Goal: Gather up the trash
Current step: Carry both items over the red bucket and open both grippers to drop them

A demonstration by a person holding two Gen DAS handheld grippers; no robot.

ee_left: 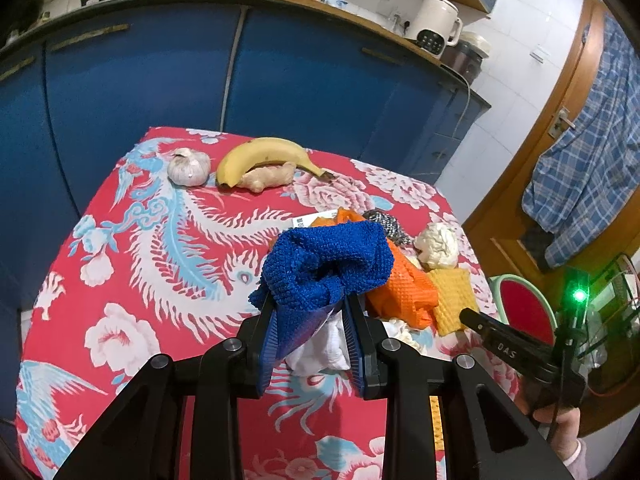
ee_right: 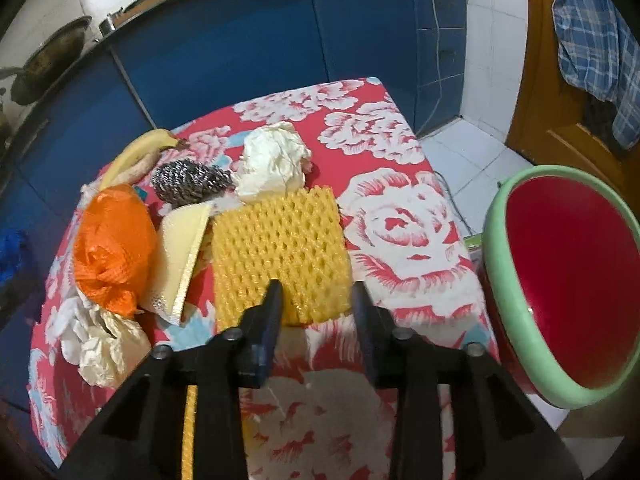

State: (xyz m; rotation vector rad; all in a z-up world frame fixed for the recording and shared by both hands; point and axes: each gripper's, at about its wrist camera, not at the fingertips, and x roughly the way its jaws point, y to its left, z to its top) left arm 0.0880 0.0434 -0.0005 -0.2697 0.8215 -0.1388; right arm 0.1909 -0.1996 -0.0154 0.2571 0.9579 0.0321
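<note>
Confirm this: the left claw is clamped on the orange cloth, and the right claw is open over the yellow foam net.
Not quite: the left claw is clamped on the blue cloth, as the left wrist view shows. The right claw is indeed open over the yellow foam net.

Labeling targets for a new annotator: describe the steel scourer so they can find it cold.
On the red floral tablecloth, find the trash pile by the yellow foam net. The steel scourer lies behind it, between the orange mesh bag and the crumpled white tissue. It alone is metallic: a grey, shiny coiled wad.
</note>
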